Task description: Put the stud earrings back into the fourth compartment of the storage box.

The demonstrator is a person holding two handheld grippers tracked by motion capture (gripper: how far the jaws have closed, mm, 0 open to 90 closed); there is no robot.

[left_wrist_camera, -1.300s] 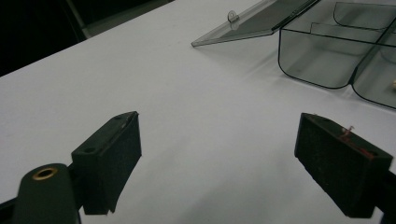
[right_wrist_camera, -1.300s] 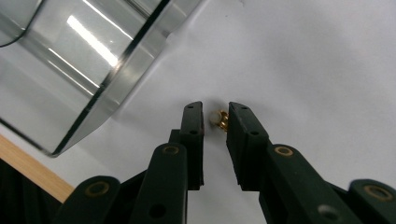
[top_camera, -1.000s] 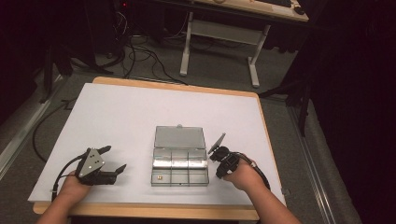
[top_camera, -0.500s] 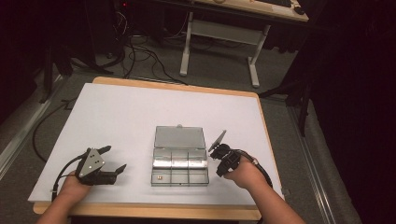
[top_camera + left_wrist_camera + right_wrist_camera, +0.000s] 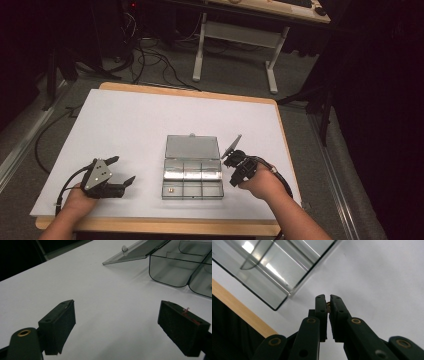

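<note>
the left hand-held gripper (image 5: 121, 171) rests low on the white sheet at the near left of the bench (image 5: 150, 90), a grey three-cornered plate on top of it and the person's left hand (image 5: 80, 197) behind it. its jaws stand wide apart with nothing between them, and in the left gripper view they point toward the box over bare white surface. near the middle of the bench sits a clear plastic compartment box (image 5: 192, 175) with its lid (image 5: 192, 147) swung open and lying flat on the far side; a small brass-coloured piece (image 5: 171, 190) lies in the near left compartment. just to the right of the box, the right hand-held gripper (image 5: 232, 161) is held by the person's right hand (image 5: 260, 182), apart from the box's right wall and lifted off the sheet. in the right gripper view its jaws are pressed nearly together, and a tiny brass-coloured part (image 5: 328, 304) is pinched between their tips, with a corner of the box at the upper left and the wooden edge of the bench below it.
</note>
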